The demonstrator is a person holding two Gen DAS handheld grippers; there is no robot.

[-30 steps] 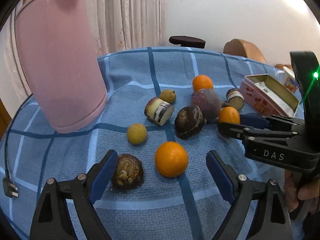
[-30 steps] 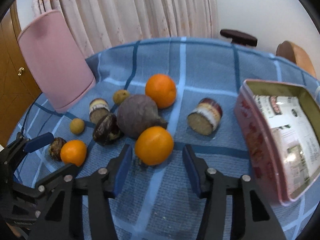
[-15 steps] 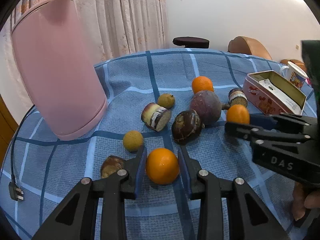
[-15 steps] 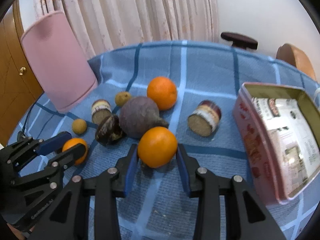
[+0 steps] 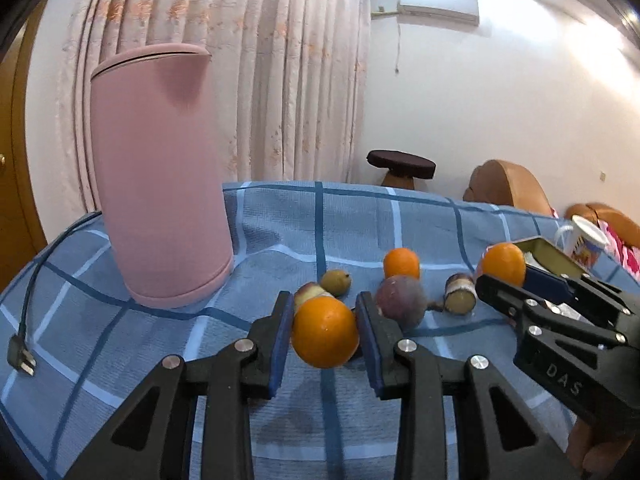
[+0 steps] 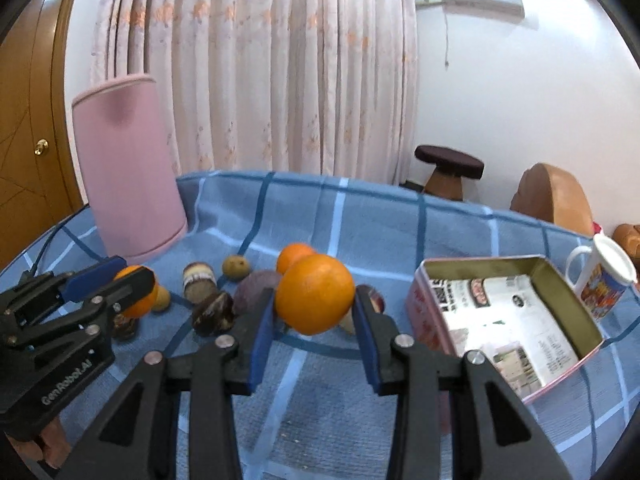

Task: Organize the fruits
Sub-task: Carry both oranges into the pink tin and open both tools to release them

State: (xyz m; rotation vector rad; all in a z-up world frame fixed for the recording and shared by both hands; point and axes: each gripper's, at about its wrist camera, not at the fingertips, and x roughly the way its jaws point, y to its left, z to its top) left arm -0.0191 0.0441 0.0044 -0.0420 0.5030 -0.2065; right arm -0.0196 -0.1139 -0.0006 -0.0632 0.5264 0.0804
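Gripping an orange (image 5: 325, 332) between its blue pads (image 5: 280, 344), the left gripper (image 5: 324, 340) has its fingers clamped on both sides of the fruit, which hangs clear of the blue checked tablecloth (image 5: 280, 240). The right gripper (image 6: 314, 312) does the same with a second orange (image 6: 315, 294): both pads press its flanks and it sits above the cloth, just left of the open pink tin (image 6: 516, 316). In the left wrist view the right gripper shows at the right edge, its orange raised in front of the tin's near corner; in the right wrist view the left gripper shows at the left edge with its orange between the fingertips.

Beyond the held fruit, a third orange (image 5: 401, 263) lies on the cloth, with a round purple fruit (image 5: 401, 300) just in front of it. A small yellow-green fruit (image 5: 336, 282) rests to the left of those, and a short cut piece with a pale end (image 5: 461, 299) lies to the right of the purple one. A dark brown fruit (image 6: 213, 314) and another cut piece (image 6: 199, 282) sit near the left gripper.

Farther out, a tall pink kettle (image 5: 160, 176) stands at the left of the table, its cord and plug (image 5: 20, 356) trailing across the cloth. A white mug (image 6: 604, 280) stands behind the tin. Curtains (image 6: 260, 68) hang behind the table.
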